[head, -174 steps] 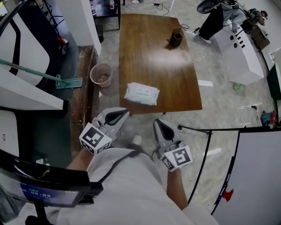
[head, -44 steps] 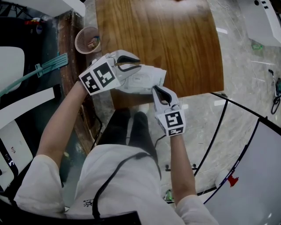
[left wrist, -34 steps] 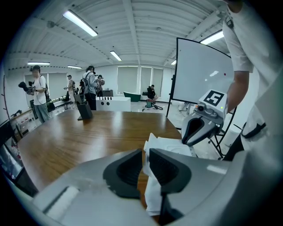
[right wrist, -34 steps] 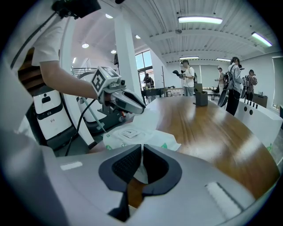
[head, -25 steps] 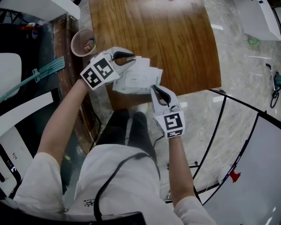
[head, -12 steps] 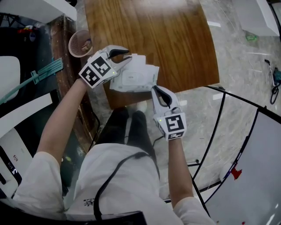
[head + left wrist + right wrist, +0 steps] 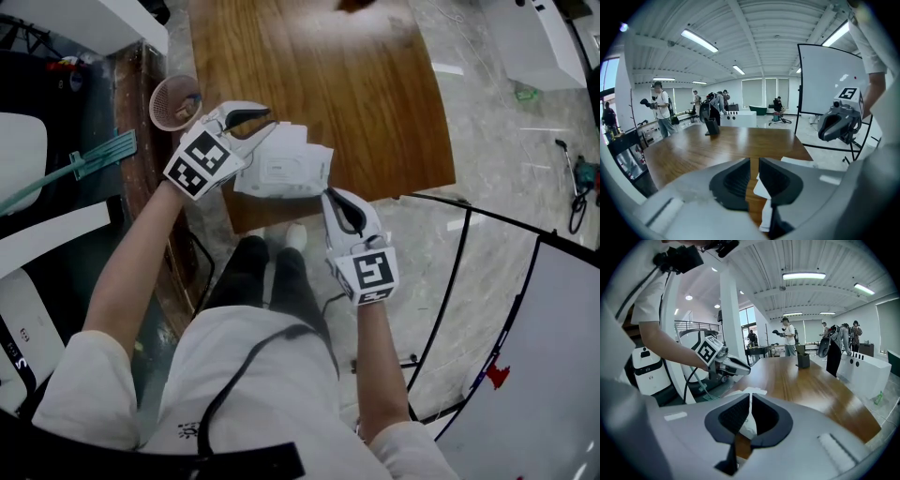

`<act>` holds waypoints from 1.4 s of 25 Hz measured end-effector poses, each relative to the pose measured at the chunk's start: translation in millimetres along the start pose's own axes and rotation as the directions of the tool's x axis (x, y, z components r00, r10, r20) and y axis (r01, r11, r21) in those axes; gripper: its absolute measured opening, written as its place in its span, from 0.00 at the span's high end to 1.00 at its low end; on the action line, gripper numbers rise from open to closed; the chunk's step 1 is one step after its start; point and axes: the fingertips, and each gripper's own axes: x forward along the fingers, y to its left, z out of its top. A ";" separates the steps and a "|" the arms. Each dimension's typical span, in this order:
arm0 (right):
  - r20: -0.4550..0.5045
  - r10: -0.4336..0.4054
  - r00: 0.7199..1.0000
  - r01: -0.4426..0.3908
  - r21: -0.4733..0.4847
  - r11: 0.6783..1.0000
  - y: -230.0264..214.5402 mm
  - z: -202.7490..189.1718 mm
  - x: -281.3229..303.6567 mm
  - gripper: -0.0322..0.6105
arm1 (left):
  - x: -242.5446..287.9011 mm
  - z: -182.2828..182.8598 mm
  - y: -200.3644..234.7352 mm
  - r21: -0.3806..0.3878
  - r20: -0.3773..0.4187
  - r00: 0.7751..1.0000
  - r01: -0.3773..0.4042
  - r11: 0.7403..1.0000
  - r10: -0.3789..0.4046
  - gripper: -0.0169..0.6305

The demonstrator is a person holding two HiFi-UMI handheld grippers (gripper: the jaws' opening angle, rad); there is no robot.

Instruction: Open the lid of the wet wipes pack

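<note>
Right tongs (image 7: 329, 193) clamp the wet wipes pack (image 7: 281, 172) at its near right edge. Left tongs (image 7: 268, 124), narrow and just closing on nothing, sit at its far left corner.

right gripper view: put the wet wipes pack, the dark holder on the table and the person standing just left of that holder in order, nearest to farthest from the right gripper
1. wet wipes pack: its edge is pinched in the right gripper.
2. dark holder: on the table, toward its far end.
3. standing person: on the floor past the table's far end.
</note>
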 end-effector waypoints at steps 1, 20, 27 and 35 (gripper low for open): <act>0.014 -0.001 1.000 0.001 0.002 1.000 1.2 5.5 -3.9 0.92 | -6.9 5.7 -1.2 -0.006 0.012 1.000 -0.016 1.000 0.016 0.90; 0.258 0.025 0.966 -0.011 -0.056 0.998 52.5 107.5 -93.6 0.94 | -143.8 84.9 -88.5 -0.156 0.241 0.940 -0.206 0.966 0.239 0.96; 0.272 0.025 0.962 -0.010 -0.057 0.998 56.4 113.2 -105.6 0.94 | -165.7 92.6 -106.6 -0.190 0.275 0.921 -0.230 0.954 0.277 0.96; 0.276 0.040 0.960 -0.023 -0.063 0.998 52.6 114.8 -105.9 0.94 | -165.9 86.8 -111.9 -0.223 0.258 0.920 -0.240 0.945 0.295 0.96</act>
